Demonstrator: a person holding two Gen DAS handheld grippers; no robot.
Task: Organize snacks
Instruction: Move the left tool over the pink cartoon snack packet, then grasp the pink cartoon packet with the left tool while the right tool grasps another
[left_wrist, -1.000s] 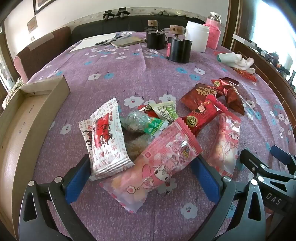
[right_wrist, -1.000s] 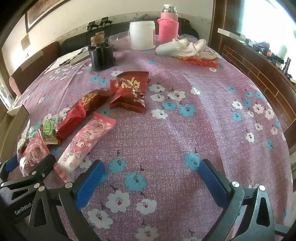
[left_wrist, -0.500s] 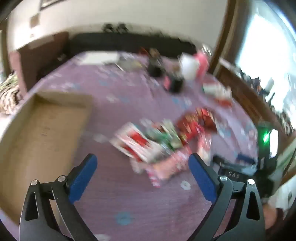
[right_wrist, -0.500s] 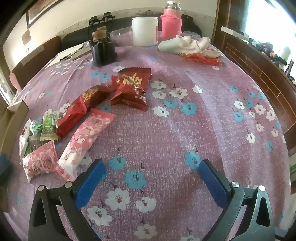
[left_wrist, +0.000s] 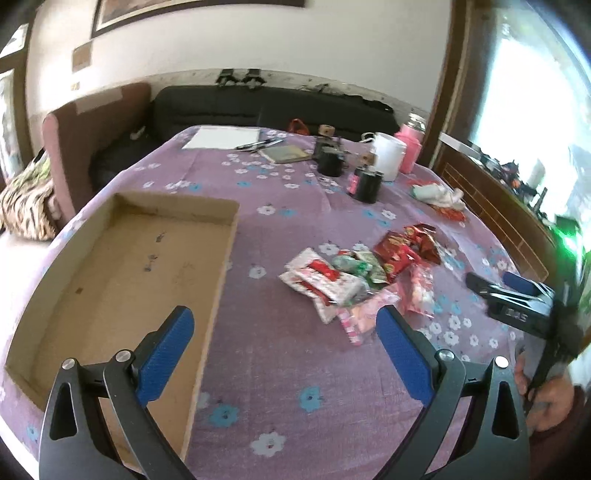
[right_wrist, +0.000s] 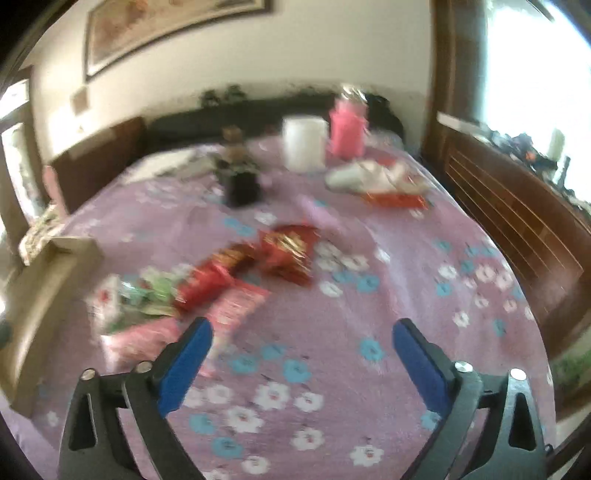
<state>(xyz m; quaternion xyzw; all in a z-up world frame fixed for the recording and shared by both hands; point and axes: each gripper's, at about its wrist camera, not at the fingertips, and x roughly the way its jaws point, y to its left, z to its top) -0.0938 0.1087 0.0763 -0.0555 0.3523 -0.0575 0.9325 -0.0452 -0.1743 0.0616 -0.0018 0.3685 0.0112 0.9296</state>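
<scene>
A pile of snack packets (left_wrist: 354, 280) lies on the purple flowered tablecloth: white-and-red, green, red and pink ones. It also shows, blurred, in the right wrist view (right_wrist: 221, 288). An empty shallow cardboard box (left_wrist: 122, 273) lies to the left of the pile; its edge shows in the right wrist view (right_wrist: 40, 288). My left gripper (left_wrist: 284, 350) is open and empty, held high above the table between box and pile. My right gripper (right_wrist: 303, 354) is open and empty, raised on the near right of the pile; it also shows in the left wrist view (left_wrist: 513, 302).
At the far end of the table stand two black canisters (left_wrist: 365, 184), a white jar (left_wrist: 388, 155), a pink flask (left_wrist: 408, 147), papers with pens (left_wrist: 225, 142) and a white cloth (left_wrist: 436, 194). A sofa is behind; wooden panelling (right_wrist: 517, 221) is on the right.
Both grippers have pulled up and back from the snacks. The left one has swung left, so the box is now fully in its view. Nothing was taken hold of.
</scene>
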